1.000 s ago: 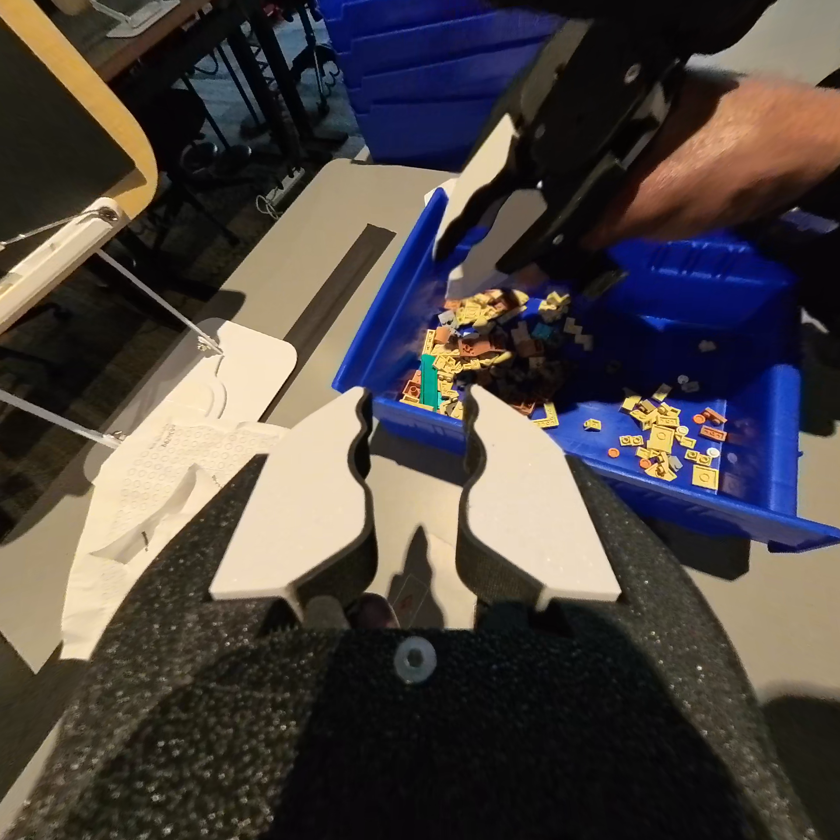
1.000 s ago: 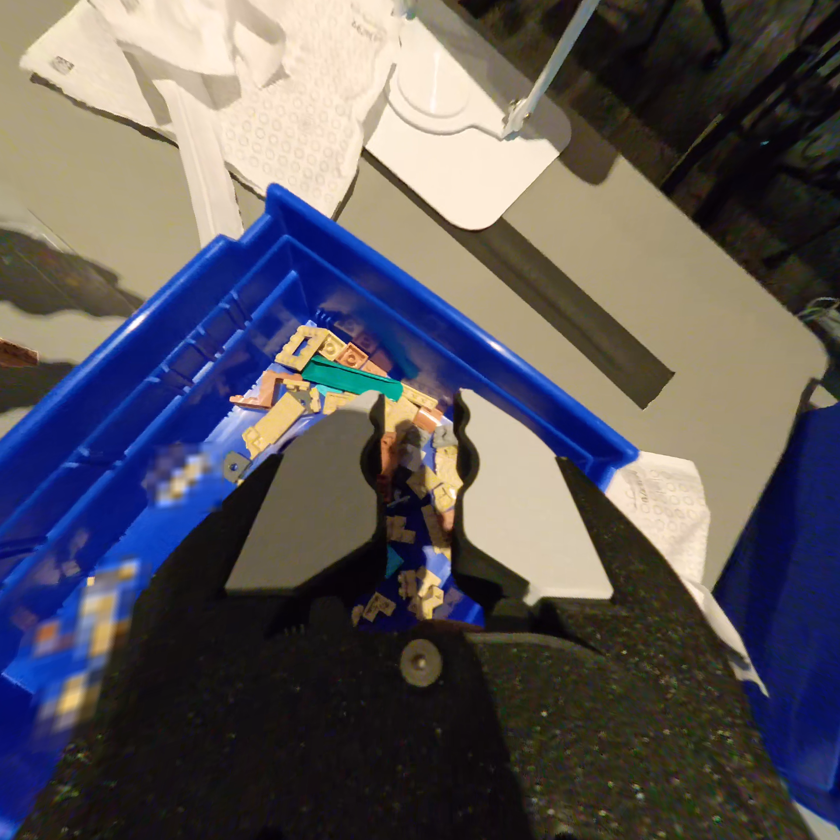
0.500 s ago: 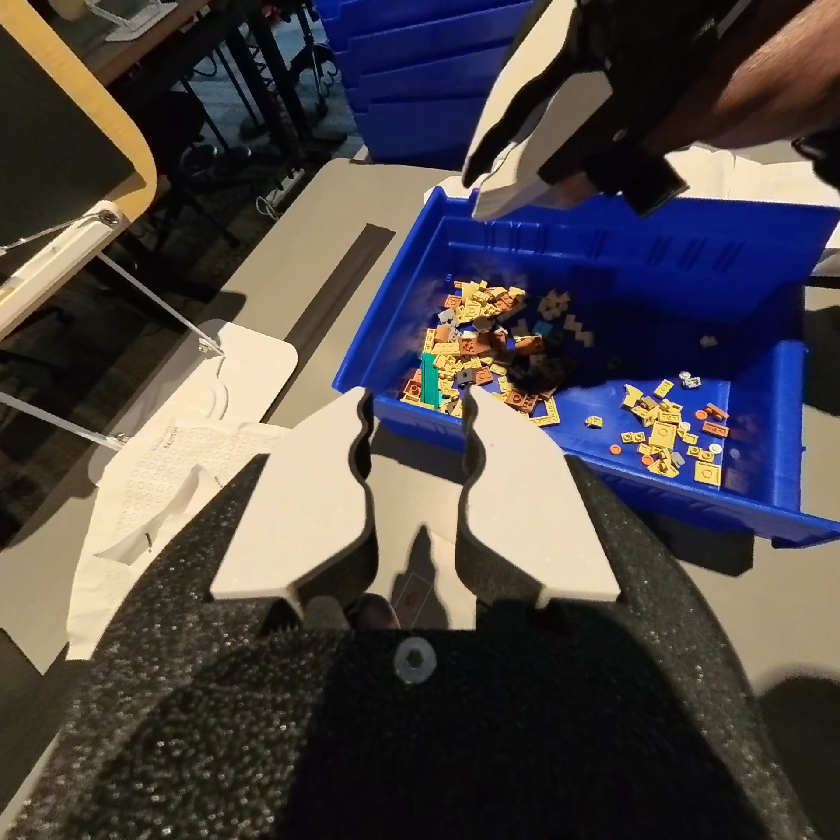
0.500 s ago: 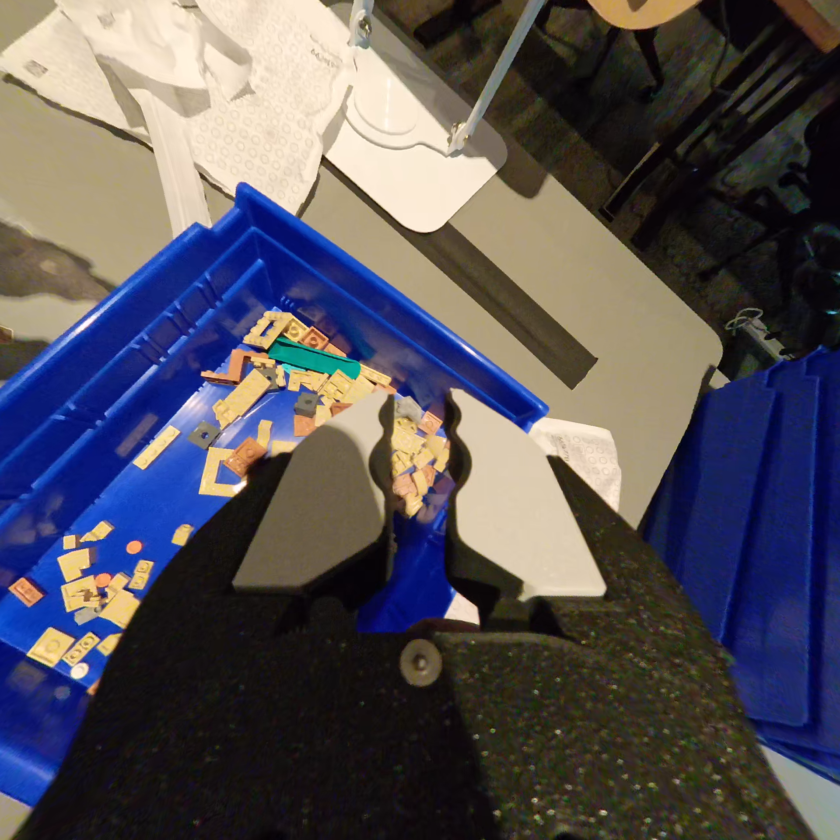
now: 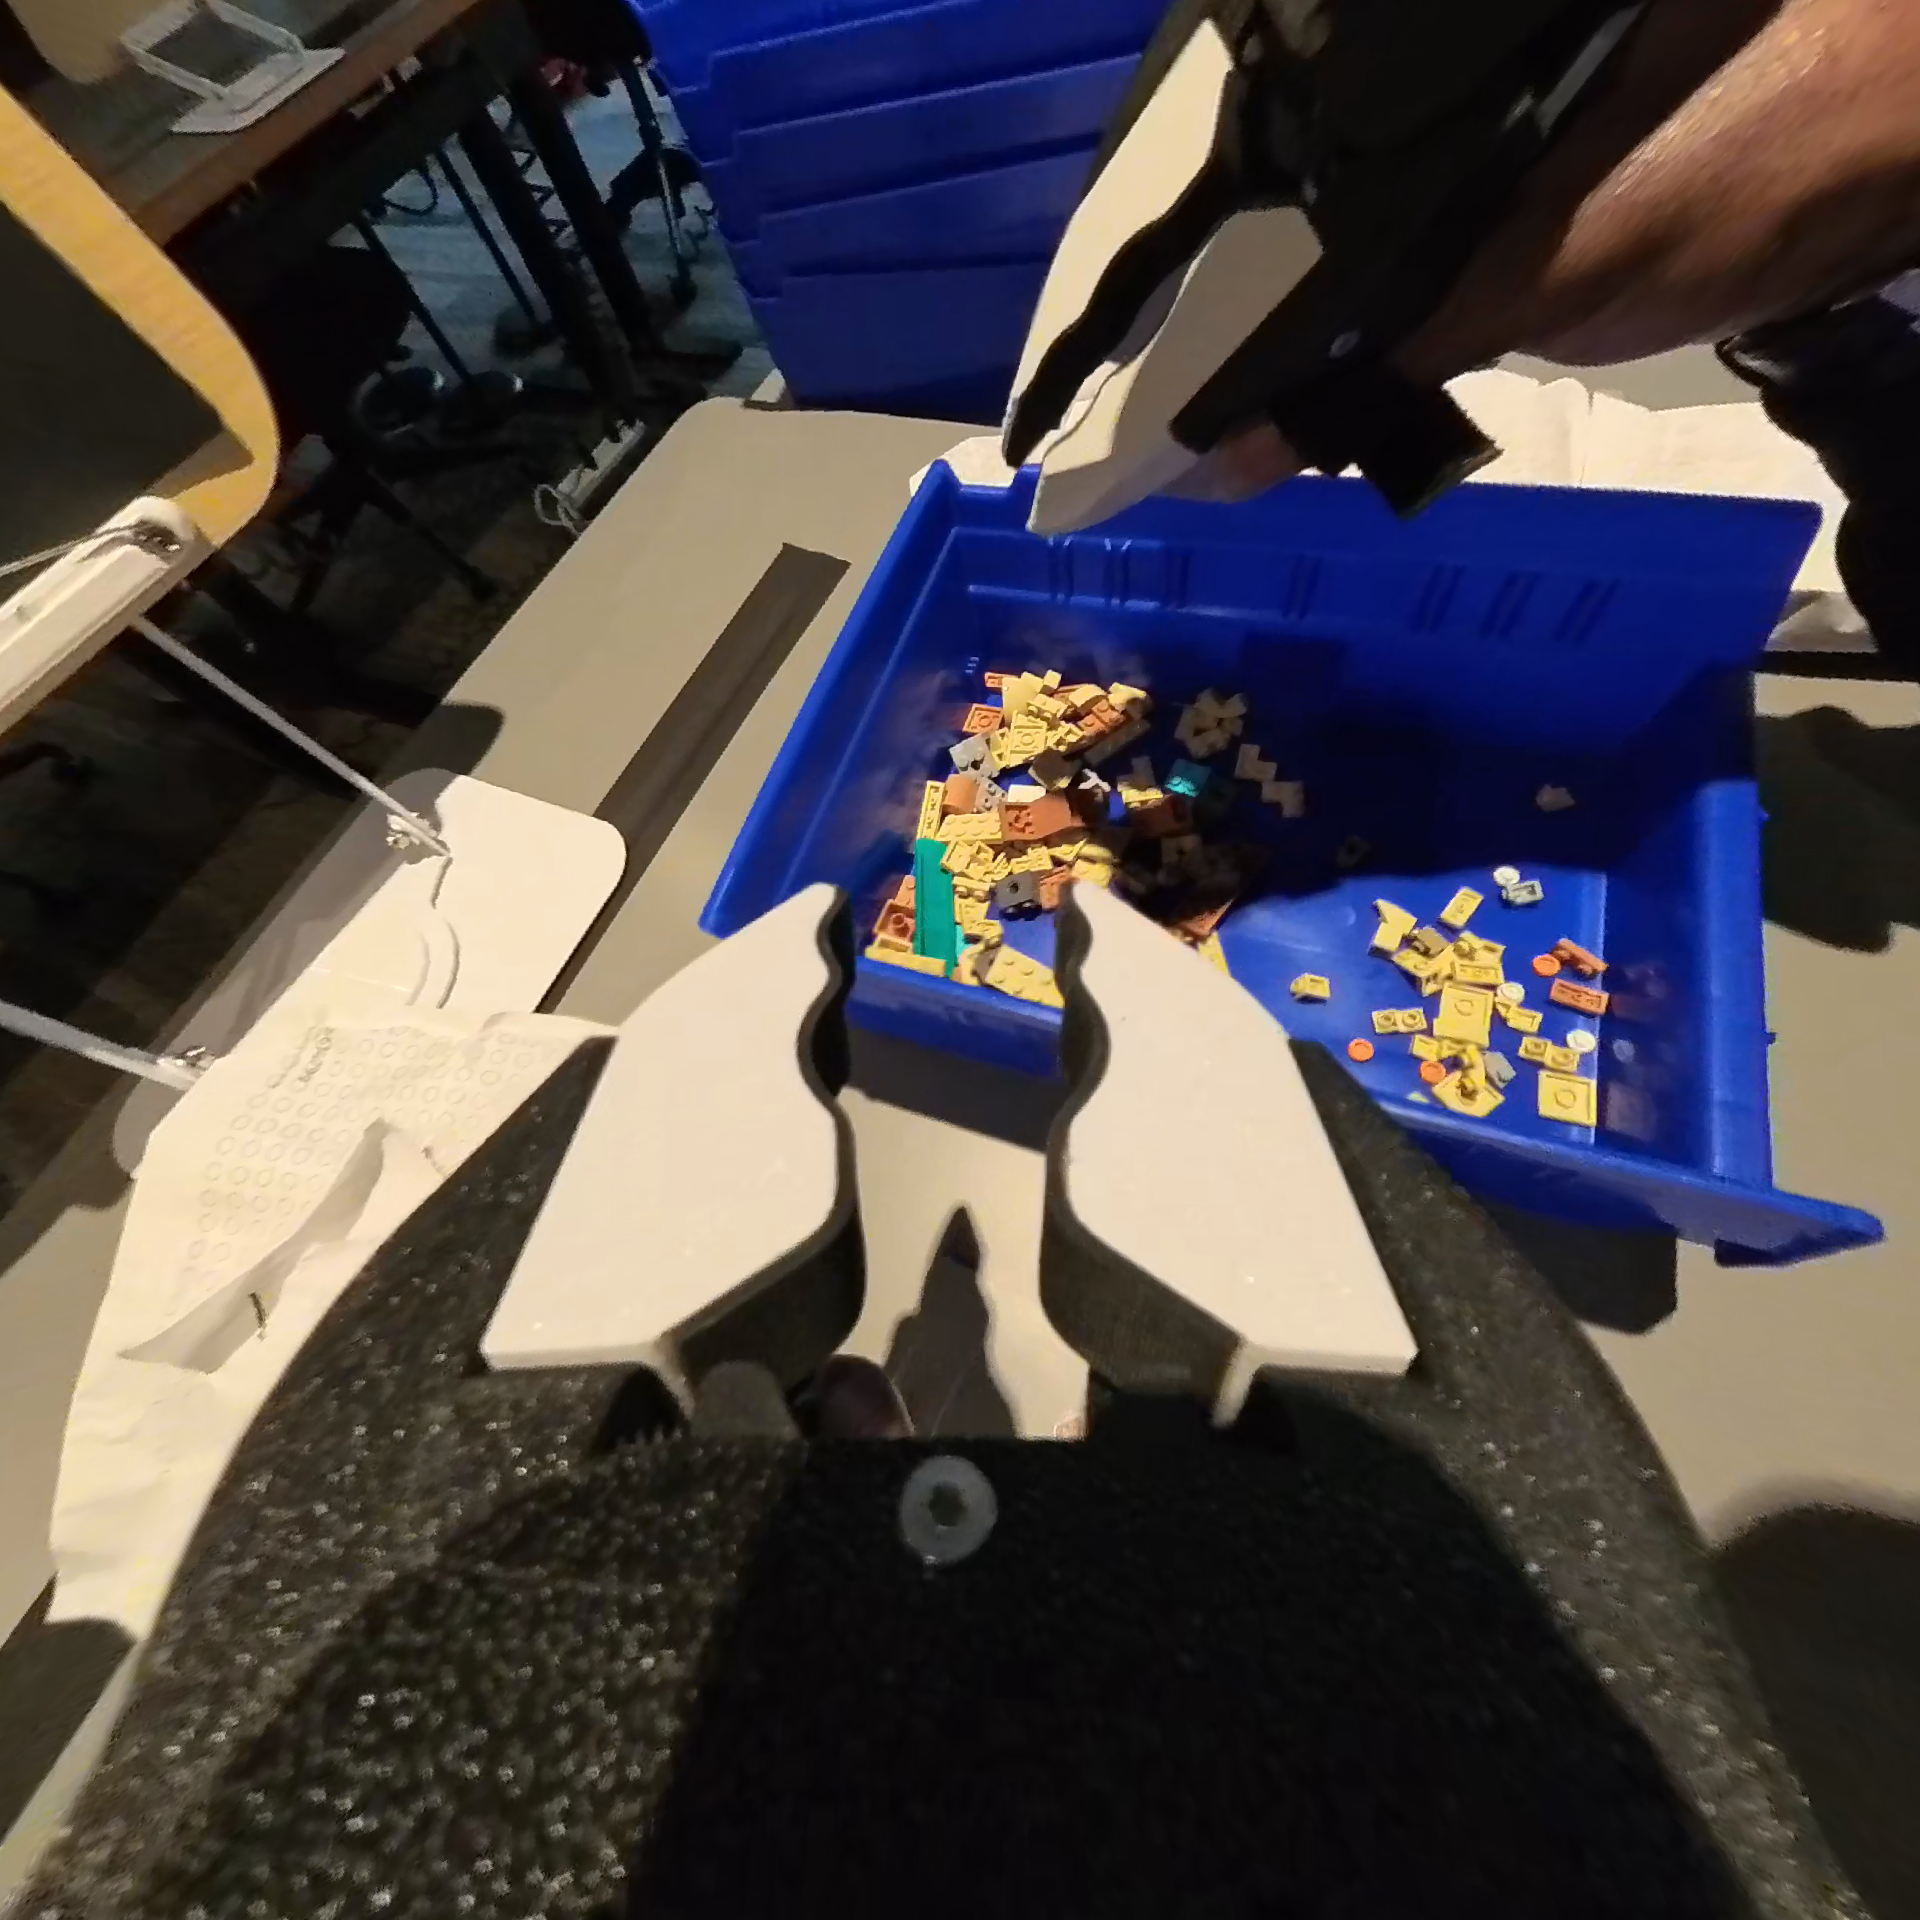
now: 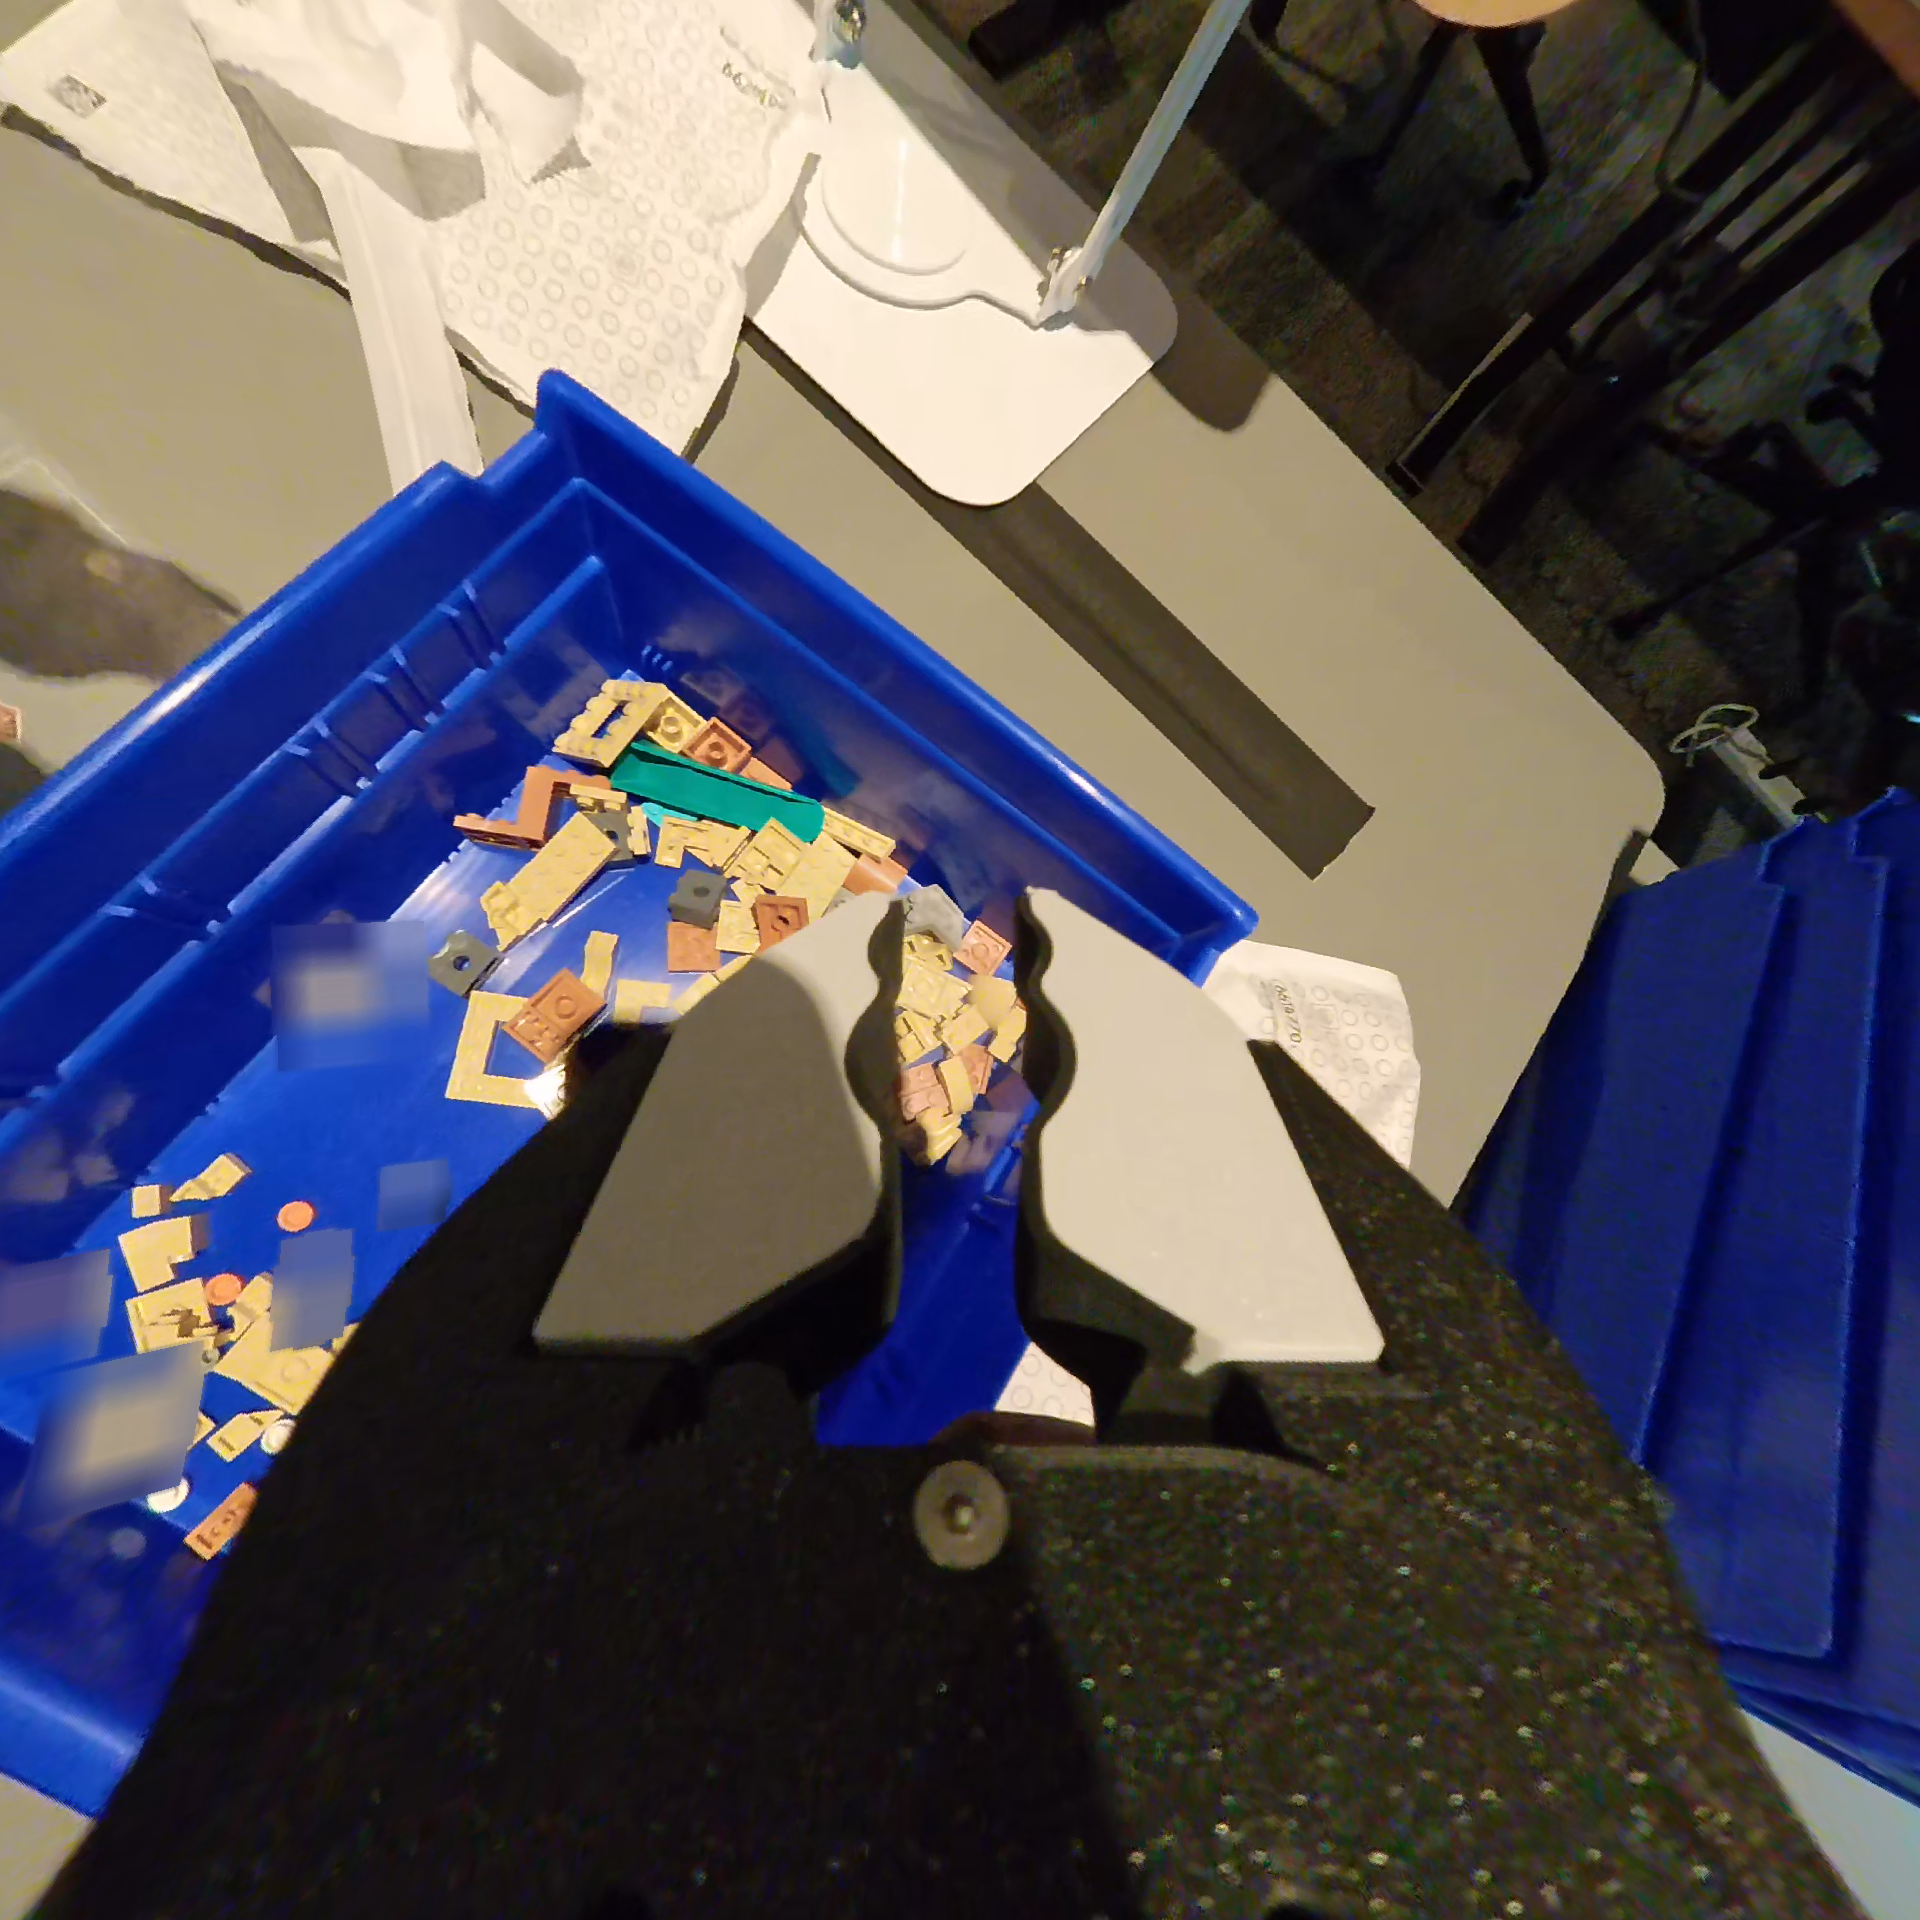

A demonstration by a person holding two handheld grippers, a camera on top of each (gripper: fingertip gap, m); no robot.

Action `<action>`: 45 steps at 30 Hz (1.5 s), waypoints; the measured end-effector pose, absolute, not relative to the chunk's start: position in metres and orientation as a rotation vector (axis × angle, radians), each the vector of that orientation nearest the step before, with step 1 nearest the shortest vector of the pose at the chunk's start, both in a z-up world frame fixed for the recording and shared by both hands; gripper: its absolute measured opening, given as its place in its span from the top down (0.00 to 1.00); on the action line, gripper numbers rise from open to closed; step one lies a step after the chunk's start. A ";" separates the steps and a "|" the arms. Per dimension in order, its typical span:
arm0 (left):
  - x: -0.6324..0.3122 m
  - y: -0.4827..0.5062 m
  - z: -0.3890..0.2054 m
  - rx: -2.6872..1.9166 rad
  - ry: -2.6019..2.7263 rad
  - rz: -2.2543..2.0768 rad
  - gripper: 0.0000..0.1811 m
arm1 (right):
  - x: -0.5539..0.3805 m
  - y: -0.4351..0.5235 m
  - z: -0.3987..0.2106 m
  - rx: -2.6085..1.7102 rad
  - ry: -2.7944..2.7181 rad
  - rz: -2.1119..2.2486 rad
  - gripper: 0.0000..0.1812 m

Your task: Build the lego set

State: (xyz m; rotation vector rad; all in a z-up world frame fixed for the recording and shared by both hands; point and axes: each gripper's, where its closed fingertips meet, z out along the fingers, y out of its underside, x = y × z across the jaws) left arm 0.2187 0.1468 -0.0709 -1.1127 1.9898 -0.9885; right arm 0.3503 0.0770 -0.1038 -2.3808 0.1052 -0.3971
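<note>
A blue bin (image 5: 790, 790) on the grey table holds a pile of tan, brown and grey lego pieces (image 5: 1039, 821) with a teal piece (image 5: 935, 914) at its near-left corner. More small pieces (image 5: 1465, 997) lie scattered at the bin's right. My left gripper (image 5: 956, 914) is open and empty, just in front of the bin's near wall. My right gripper (image 5: 1039, 478), held by a hand, hangs above the bin's far rim. In the right wrist view it (image 6: 956, 914) is open by a narrow gap and empty, above the pile (image 6: 935, 1029); the bin (image 6: 883, 707) and teal piece (image 6: 717, 795) lie below.
A white lamp base (image 5: 520, 883) and torn white paper bags (image 5: 260, 1195) lie left of the bin. They also show in the right wrist view, the base (image 6: 966, 343) and the bags (image 6: 582, 208). Stacked blue bins (image 5: 883, 156) stand beyond the table's far edge. A dark strip (image 5: 717, 707) crosses the table. Left tips to right tips: about 15 cm.
My right gripper has lifted up out of the bin and drawn back above its far rim, holding nothing. My left gripper has stayed where it was.
</note>
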 end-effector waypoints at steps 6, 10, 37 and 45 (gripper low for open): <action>0.226 0.120 -0.079 -1.045 2.021 -1.078 0.80 | 0.352 0.075 -0.104 -2.374 0.103 -0.385 0.89; 0.234 0.103 -0.091 -1.001 2.033 -1.111 0.80 | 0.352 0.077 -0.106 -2.368 0.089 -0.368 0.90; 0.253 0.097 -0.115 -1.010 1.975 -1.134 0.91 | 0.371 0.065 -0.090 -2.263 0.034 -0.360 0.89; 0.254 0.099 -0.117 -1.086 1.975 -1.193 0.93 | 0.391 0.042 -0.075 -2.212 0.116 -0.390 0.89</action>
